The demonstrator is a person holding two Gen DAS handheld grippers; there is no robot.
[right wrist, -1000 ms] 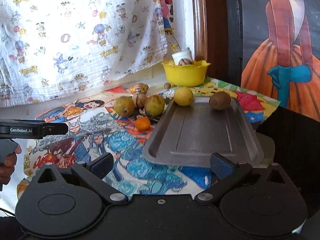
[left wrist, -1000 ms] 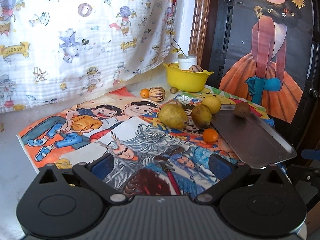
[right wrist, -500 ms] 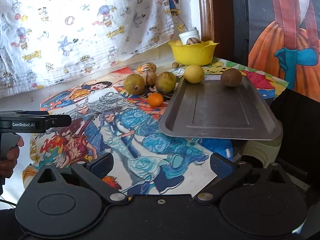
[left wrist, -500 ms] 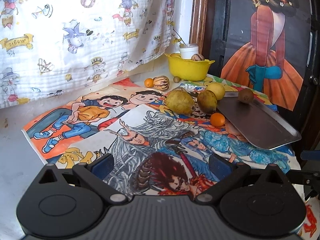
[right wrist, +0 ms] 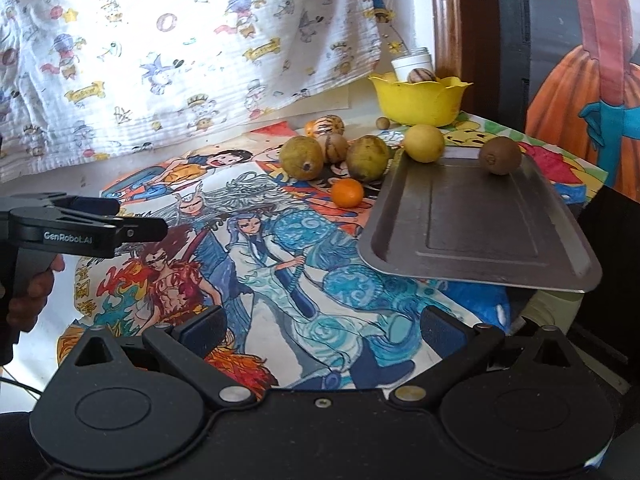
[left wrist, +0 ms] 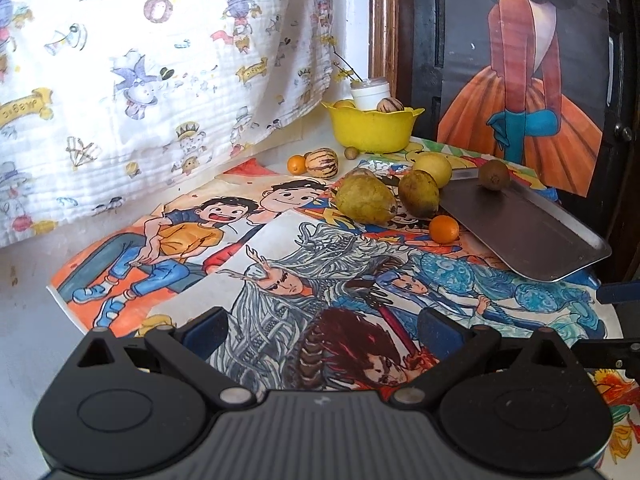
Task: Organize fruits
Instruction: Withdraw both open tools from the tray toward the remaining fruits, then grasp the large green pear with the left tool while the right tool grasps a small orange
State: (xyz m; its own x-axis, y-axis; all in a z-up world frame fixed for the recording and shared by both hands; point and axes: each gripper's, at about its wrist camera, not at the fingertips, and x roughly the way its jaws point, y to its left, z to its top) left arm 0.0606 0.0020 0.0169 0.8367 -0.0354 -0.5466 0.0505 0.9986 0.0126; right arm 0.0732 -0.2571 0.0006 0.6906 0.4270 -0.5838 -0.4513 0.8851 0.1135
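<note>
A metal tray (right wrist: 480, 224) (left wrist: 532, 232) lies at the table's right edge with a brown kiwi (right wrist: 500, 155) (left wrist: 495, 175) on its far end. A yellow lemon (right wrist: 423, 143) (left wrist: 433, 168) sits at its far rim. Two green-brown pears (left wrist: 364, 205) (left wrist: 418, 199) and a small orange (left wrist: 444, 229) (right wrist: 347, 193) lie left of the tray. A yellow bowl (left wrist: 372, 130) (right wrist: 418, 100) at the back holds a striped fruit. My left gripper (left wrist: 320, 330) and right gripper (right wrist: 320, 328) are both open and hold nothing, well short of the fruit.
Colourful cartoon posters (left wrist: 280, 264) cover the table. A striped melon (left wrist: 322, 163) and a second small orange (left wrist: 296, 164) lie near the wall under a printed cloth (left wrist: 140, 80). A hand (right wrist: 28, 292) holds the left gripper's handle at the left edge of the right wrist view.
Both grippers have pulled back from the fruit and tray, so more of the posters shows in front of them. The fruit and tray have not moved.
</note>
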